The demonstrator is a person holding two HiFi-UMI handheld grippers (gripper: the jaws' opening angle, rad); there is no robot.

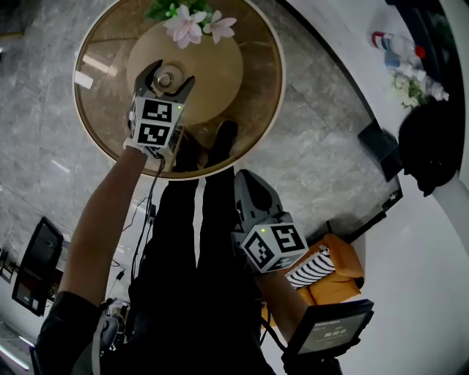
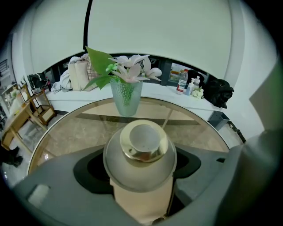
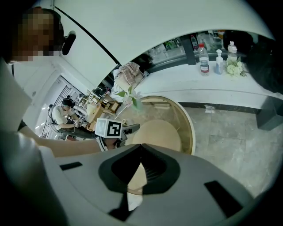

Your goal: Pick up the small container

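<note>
The small container [image 2: 140, 152] is a frosted jar with a shiny gold lid. It sits between the jaws of my left gripper [image 2: 140, 176], which is shut on it over the round glass table [image 2: 62, 137]. From the head view the same container [image 1: 165, 78] shows between the left gripper's [image 1: 167, 82] fingers, near the table's front edge. My right gripper [image 1: 250, 189] hangs lower, beside the person's legs and off the table. In its own view the right gripper [image 3: 141, 149] has its jaws shut with nothing between them.
A glass vase of pink and white flowers [image 2: 127, 90] stands behind the container at the table's far side [image 1: 192, 22]. A white counter [image 3: 208, 79] with bottles [image 3: 203, 57] curves along the wall. An orange bag [image 1: 338, 272] lies on the floor.
</note>
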